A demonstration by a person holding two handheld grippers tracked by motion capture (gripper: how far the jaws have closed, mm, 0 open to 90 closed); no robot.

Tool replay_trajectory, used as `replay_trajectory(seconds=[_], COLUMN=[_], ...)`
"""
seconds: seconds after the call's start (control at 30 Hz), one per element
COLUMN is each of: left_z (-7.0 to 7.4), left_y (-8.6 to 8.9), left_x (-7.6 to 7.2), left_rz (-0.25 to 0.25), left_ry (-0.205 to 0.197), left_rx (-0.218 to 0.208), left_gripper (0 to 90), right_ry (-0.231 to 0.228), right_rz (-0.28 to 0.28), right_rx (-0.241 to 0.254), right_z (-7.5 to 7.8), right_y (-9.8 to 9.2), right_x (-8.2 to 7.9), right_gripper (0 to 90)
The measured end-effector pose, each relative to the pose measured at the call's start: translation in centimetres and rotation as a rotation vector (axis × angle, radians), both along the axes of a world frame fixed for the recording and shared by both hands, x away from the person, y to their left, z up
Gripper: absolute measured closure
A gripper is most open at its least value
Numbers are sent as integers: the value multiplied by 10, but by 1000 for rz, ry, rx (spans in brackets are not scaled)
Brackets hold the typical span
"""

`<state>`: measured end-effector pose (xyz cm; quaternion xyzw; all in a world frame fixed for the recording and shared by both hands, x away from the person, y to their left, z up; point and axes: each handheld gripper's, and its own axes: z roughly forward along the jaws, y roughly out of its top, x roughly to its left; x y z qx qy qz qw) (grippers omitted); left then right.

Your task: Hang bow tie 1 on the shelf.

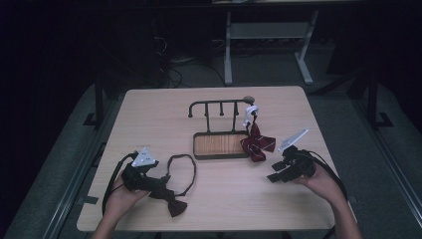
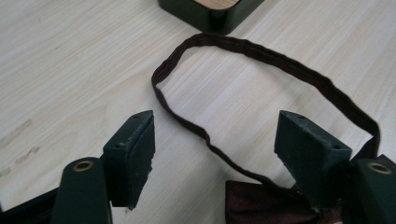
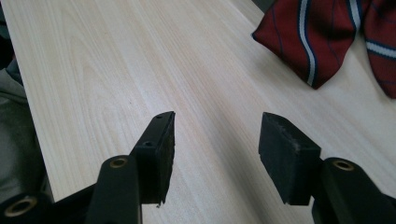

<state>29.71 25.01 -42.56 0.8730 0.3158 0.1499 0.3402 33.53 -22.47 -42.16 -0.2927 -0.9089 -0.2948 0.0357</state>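
1. High view: the rack (image 1: 219,130), a dark stand with a wooden base and hooks, sits mid-table and serves as landmark. The red striped bow tie (image 1: 257,142) hangs at its right end, apparently already hung up. The dark bow tie (image 1: 169,196) lies flat on the table (image 1: 149,107), left of and nearer the person than the rack. The left gripper (image 1: 149,181) rests at its knot; the right gripper (image 1: 276,175) waits right of the rack.

2. Left gripper view: jaws stand wide and clamp nothing; the strap (image 2: 261,53) loops between them, the rack's corner beyond, probably lined up for a pick.

3. Right gripper view: jaws wide and empty over bare wood, clear of the red striped bow tie (image 3: 322,37).
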Motion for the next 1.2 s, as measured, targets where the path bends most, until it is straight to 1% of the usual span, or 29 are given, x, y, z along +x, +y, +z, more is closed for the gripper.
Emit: replay_trajectory(seconds=[0.03, 0.07, 0.1, 0.2, 0.23, 0.27, 0.37, 0.4, 0.43, 0.53, 0.57, 0.63, 0.67, 0.73, 0.77, 0.83, 1.0, 1.03, 1.07, 1.1, 1.2], left_z=[1, 1, 1, 2, 2, 3, 7, 9, 10, 14, 16, 17, 18, 18, 18, 16, 12, 12, 11, 11, 9], left_y=[-1, -2, -2, -5, -5, -6, -8, -9, -10, -15, -17, -21, -22, -25, -27, -30, -37, -38, -40, -41, -44], left_x=[0, 1, 1, 3, 4, 5, 9, 11, 12, 18, 22, 27, 30, 36, 39, 47, 67, 71, 74, 77, 86], left_rz=[-1, -7, -8, -18, -24, -24, -34, -41, -40, -52, -59, -61, -70, -69, -68, -73, -68, -71, -67, -66, -61], left_ry=[2, 8, 8, 26, 30, 28, 38, 40, 40, 48, 56, 61, 67, 76, 87, 99, 148, 153, 154, 166, 183], left_rx=[-2, 6, 8, 34, 46, 48, 45, 60, 61, 86, 105, 124, 142, 155, 156, 189, 233, 250, 261, 264, 299], left_gripper=[300, 302, 309, 327, 342, 353, 399, 422, 432, 480, 485, 512, 523, 534, 544, 561, 603, 612, 616, 621, 633], right_ry=[4, 6, 9, 9, 11, 7, 7, 4, 3, -2, -4, -13, -14, -14, -11, -11, -16, -21, -23, -26, -29], right_rz=[-6, -6, -9, -18, -16, -22, -32, -37, -38, -36, -35, -33, -33, -28, -28, -29, -28, -26, -24, -24, -27], right_rx=[10, 19, 18, 13, 14, 16, 24, 23, 27, 35, 34, 35, 35, 35, 35, 36, 38, 34, 32, 32, 35], right_z=[-1, -2, -3, -5, -5, -5, -6, -6, -5, -4, -4, -3, -3, -3, -3, -2, -2, -2, -2, -2, -1], right_y=[-1, -3, -4, -6, -7, -8, -12, -13, -14, -14, -14, -14, -14, -14, -14, -14, -14, -14, -15, -15, -16], right_x=[-1, -1, -2, -4, -4, -5, -7, -7, -7, -8, -8, -9, -9, -10, -10, -10, -10, -10, -10, -10, -11], right_gripper=[452, 450, 446, 440, 437, 433, 409, 407, 407, 408, 408, 408, 408, 408, 407, 408, 407, 407, 407, 408, 407])
